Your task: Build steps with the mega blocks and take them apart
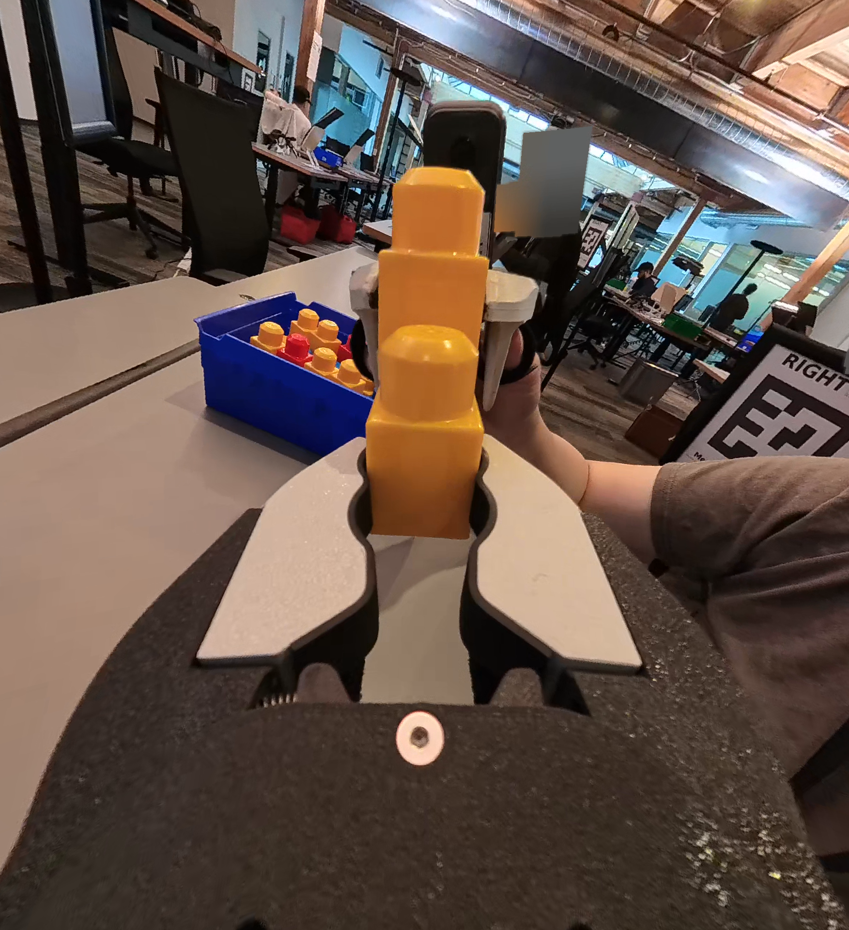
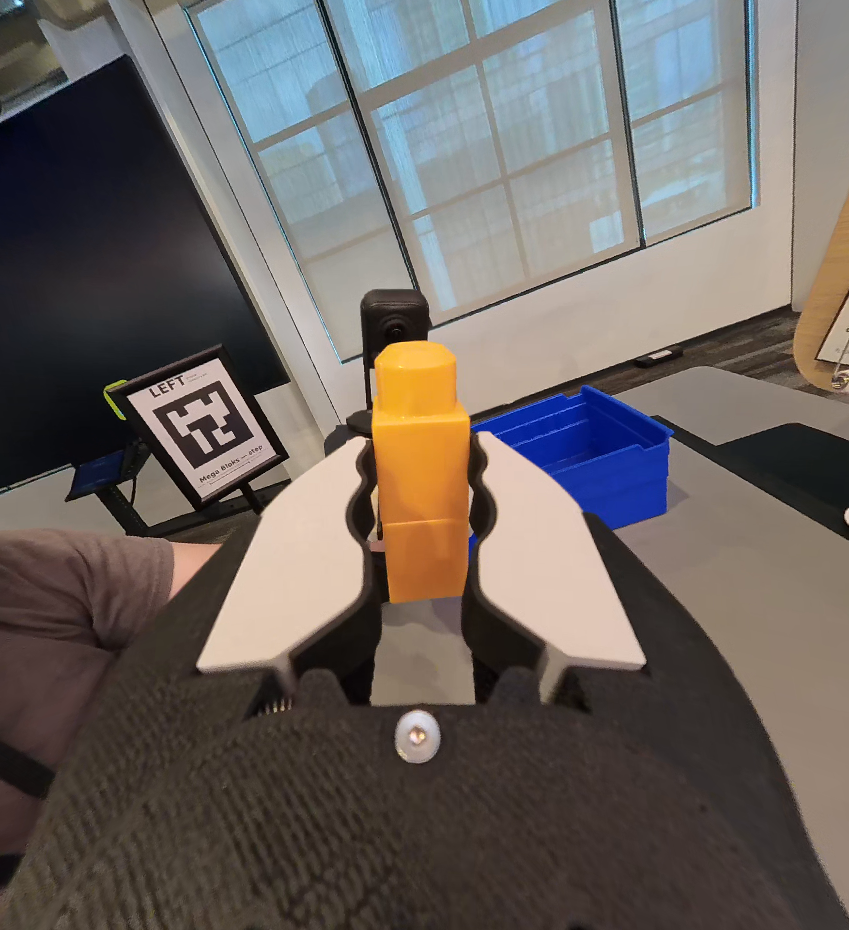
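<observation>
A yellow step of mega blocks is held in the air between both grippers. In the left wrist view, my left gripper (image 1: 423, 453) is shut on the lower yellow block (image 1: 425, 483), whose near stud is bare. The upper yellow block (image 1: 432, 297) sits on its far end, with the right gripper's white fingers (image 1: 510, 297) clamped on its sides. In the right wrist view, my right gripper (image 2: 419, 445) is shut on the upper yellow block (image 2: 419, 463), and the lower block (image 2: 422, 558) shows under it.
A blue bin (image 1: 261, 387) with several yellow and red blocks stands on the grey table (image 1: 85, 503). An empty blue bin (image 2: 613, 473) stands on the table in the right wrist view. Marker signs (image 2: 201, 428) (image 1: 789, 412), chairs and desks are beyond. A person's arm (image 1: 714, 503) reaches in. The gap from one gripper's tips to the other's is roughly 5 centimetres.
</observation>
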The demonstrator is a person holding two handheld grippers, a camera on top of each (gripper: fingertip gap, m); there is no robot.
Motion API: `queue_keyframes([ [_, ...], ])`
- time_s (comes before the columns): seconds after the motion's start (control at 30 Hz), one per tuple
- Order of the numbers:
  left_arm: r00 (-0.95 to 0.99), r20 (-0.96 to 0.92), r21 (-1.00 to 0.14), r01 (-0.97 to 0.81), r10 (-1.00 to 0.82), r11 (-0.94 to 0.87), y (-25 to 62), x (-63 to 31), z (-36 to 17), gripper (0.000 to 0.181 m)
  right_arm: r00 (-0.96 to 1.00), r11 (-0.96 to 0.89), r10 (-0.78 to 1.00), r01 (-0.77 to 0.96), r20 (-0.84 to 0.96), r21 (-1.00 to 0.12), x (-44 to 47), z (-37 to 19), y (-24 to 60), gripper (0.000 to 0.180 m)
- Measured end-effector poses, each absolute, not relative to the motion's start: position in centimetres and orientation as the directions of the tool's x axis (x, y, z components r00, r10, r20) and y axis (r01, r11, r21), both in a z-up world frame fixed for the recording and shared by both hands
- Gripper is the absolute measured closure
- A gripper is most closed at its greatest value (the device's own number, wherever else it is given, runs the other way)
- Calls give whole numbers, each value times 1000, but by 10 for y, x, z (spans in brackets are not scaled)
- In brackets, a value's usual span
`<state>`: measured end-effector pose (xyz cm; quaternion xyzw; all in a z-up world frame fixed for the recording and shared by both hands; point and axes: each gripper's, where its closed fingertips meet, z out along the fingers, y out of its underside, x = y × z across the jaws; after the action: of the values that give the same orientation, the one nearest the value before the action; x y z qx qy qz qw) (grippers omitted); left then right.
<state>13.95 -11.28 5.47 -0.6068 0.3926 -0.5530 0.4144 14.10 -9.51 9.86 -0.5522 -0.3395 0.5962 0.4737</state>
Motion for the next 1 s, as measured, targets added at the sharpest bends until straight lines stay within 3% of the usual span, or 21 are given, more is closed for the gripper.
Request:
queue_keyframes([
  [0.63, 75, 288, -957, -10, -955, -290, -117, 142, 62, 144, 35, -257, 962, -210, -270, -943, 143, 106, -102, 143],
  [0.7, 149, 221, -973, -28, -964, -228, -113, 141, 63, 144, 61, -208, 973, -177, -222, -962, 147, 108, -100, 142],
  [0.77, 281, 127, -984, -81, -951, -155, -101, 135, 60, 144, 117, -146, 978, -201, -172, -969, 160, 117, -93, 117],
  [0.87, 514, -43, -979, -192, -857, -66, -74, 115, 54, 144, 176, -109, 973, -235, -153, -966, 183, 128, -83, 116],
  [1.0, 663, -166, -956, -290, -730, -46, -56, 97, 50, 144, 237, -119, 955, -246, -178, -962, 200, 128, -66, 118],
])
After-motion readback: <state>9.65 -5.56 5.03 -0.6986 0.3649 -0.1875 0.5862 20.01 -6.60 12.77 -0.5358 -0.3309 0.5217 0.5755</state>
